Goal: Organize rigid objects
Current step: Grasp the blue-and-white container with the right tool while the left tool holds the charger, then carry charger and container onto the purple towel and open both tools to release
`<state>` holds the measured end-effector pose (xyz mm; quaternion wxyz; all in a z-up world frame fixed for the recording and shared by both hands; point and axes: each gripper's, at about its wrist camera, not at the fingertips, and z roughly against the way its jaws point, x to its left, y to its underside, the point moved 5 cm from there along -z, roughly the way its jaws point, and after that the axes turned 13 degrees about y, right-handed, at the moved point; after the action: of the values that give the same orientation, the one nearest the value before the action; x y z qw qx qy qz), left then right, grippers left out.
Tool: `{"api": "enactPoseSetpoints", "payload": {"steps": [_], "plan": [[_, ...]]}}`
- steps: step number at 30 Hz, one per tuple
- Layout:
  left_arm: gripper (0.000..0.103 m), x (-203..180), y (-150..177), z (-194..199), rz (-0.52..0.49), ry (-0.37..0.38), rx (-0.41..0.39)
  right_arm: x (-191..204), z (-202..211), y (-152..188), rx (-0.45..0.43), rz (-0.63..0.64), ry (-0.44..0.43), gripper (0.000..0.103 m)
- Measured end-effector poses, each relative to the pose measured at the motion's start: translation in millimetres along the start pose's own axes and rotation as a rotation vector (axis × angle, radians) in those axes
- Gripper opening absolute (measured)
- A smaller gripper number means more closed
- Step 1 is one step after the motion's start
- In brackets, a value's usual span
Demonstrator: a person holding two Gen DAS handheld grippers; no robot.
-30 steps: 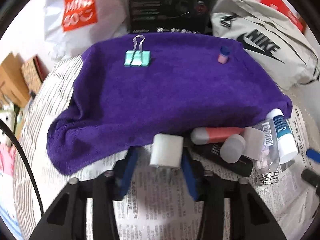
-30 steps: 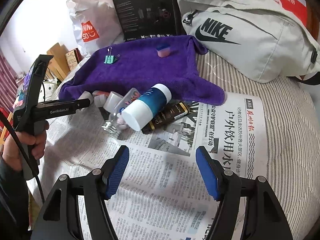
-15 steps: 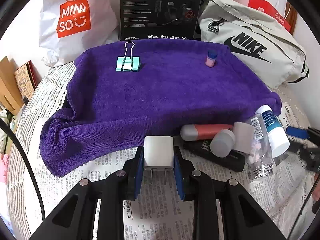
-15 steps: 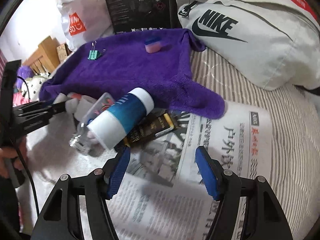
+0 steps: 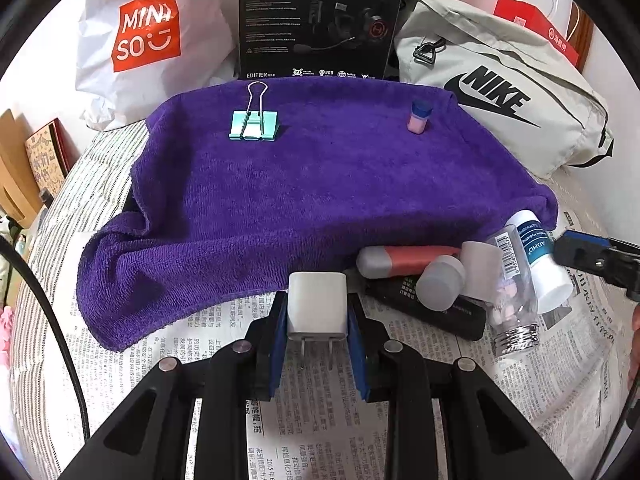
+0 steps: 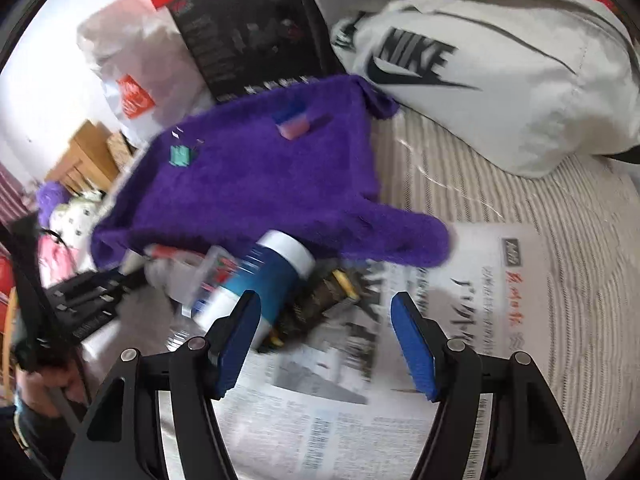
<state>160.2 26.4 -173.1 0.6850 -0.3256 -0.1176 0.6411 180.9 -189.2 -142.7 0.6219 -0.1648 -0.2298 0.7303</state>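
My left gripper (image 5: 317, 312) is shut on a white plug adapter (image 5: 317, 304), prongs toward the camera, at the near edge of a purple towel (image 5: 304, 184). On the towel lie a teal binder clip (image 5: 253, 125) and a small pink and blue eraser (image 5: 418, 117). To the right lies a pile: a red and grey tube (image 5: 404, 261), a grey-capped bottle (image 5: 440, 288), a clear pill bottle (image 5: 514, 300) and a blue and white bottle (image 5: 540, 256). My right gripper (image 6: 325, 332) is open just in front of the blue and white bottle (image 6: 272, 276); its view is blurred.
Newspaper (image 5: 320, 420) covers the striped bed in front. A black flat box (image 5: 432, 310) lies under the pile. Behind the towel stand a Miniso bag (image 5: 148, 28), a black Edifier box (image 5: 320, 20) and a Nike bag (image 5: 500, 96).
My left gripper has closed on the white adapter and holds it. My right gripper has moved forward and left toward the blue and white bottle, still open.
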Motion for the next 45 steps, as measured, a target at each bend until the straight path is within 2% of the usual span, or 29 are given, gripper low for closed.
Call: {"api": "enactPoseSetpoints", "payload": {"steps": [6,11,13,15,17,22,26,32,35,36,38,42,45], "plan": [[0.026,3,1,2,0.017,0.034,-0.003,32,-16,-3,0.041,0.049,0.013,0.068],[0.026,3,2,2,0.014,0.039,-0.002,37,-13,4,0.037,0.124,0.037,0.066],[0.026,3,2,2,0.013,0.038,-0.003,32,-12,10,0.045,0.169,0.078,0.06],[0.026,3,2,3,0.015,0.038,-0.002,27,-11,15,0.055,0.223,0.156,0.056],[0.026,3,1,3,0.015,0.039,-0.002,24,-11,15,0.04,0.234,0.183,0.056],[0.026,3,2,2,0.016,0.038,-0.003,39,-19,6,-0.006,0.261,0.145,0.057],[0.026,3,2,2,0.012,0.034,-0.002,44,-25,6,-0.058,0.285,0.174,0.057],[0.026,2,2,3,0.009,0.034,-0.005,39,-25,5,-0.132,0.211,0.13,0.057],[0.026,2,3,3,0.008,0.034,-0.006,39,-25,3,-0.099,0.217,0.114,0.057],[0.026,2,2,3,0.008,0.033,-0.006,39,-24,2,-0.086,0.223,0.11,0.054],[0.026,2,2,3,0.009,0.032,-0.006,43,-22,4,-0.059,0.248,0.081,0.038],[0.026,3,4,5,0.021,0.047,-0.006,50,-23,7,-0.052,0.3,0.101,0.036],[0.026,5,6,8,0.038,0.064,-0.009,48,-19,8,-0.027,0.293,0.096,0.036]]}}
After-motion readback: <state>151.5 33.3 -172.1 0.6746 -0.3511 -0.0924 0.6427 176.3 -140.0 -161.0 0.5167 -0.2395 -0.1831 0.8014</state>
